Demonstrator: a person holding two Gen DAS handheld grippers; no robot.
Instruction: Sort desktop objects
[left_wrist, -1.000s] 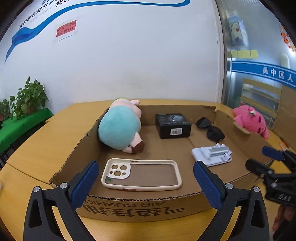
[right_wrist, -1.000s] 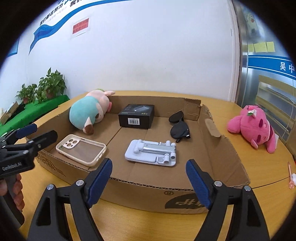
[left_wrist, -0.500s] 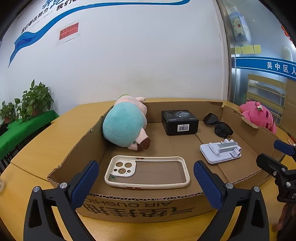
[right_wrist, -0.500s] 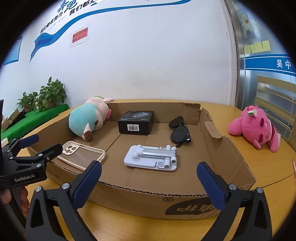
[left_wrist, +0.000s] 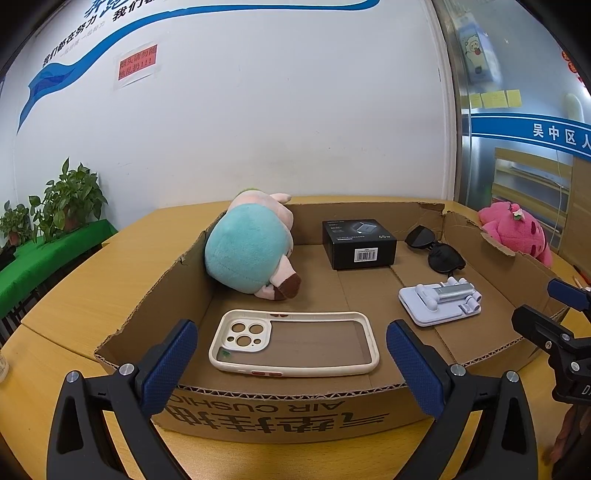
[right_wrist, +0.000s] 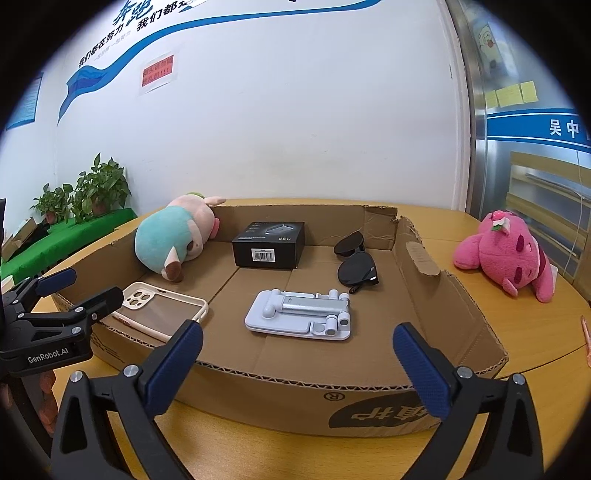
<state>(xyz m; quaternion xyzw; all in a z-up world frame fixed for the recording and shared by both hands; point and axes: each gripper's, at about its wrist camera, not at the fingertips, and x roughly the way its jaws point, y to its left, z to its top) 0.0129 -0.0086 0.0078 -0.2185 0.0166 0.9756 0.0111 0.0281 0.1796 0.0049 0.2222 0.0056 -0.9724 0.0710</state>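
From the left wrist view, the left hand-held gripper (left_wrist: 291, 363) hovered with its blue-padded fingers spread wide and holding nothing, level with the near wall of the shallow brown cardboard box (left_wrist: 280, 413) on the round wooden counter (left_wrist: 74, 306). Just beyond that wall lay the cream-rimmed clear phone case (left_wrist: 295, 343), framed between the fingers; behind it sat the teal and pink plush pig (left_wrist: 251, 251), the black charger box with barcode (left_wrist: 358, 243), the black sunglasses (left_wrist: 439, 251) and the white folding phone stand (left_wrist: 439, 299). The pink plush bear (left_wrist: 513, 232) showed only partly past the box's right wall, and the right hand-held gripper (left_wrist: 546, 310) appeared side-on at the right edge. The right wrist view showed the bear (right_wrist: 509, 254) whole, lying on the counter (right_wrist: 461, 236) outside the box (right_wrist: 369, 402). There the right hand-held gripper (right_wrist: 297, 367) was likewise wide apart and empty, the phone stand (right_wrist: 299, 312) lying just past its fingers inside the box, with the left hand-held gripper (right_wrist: 79, 288) side-on over the phone case (right_wrist: 166, 306).
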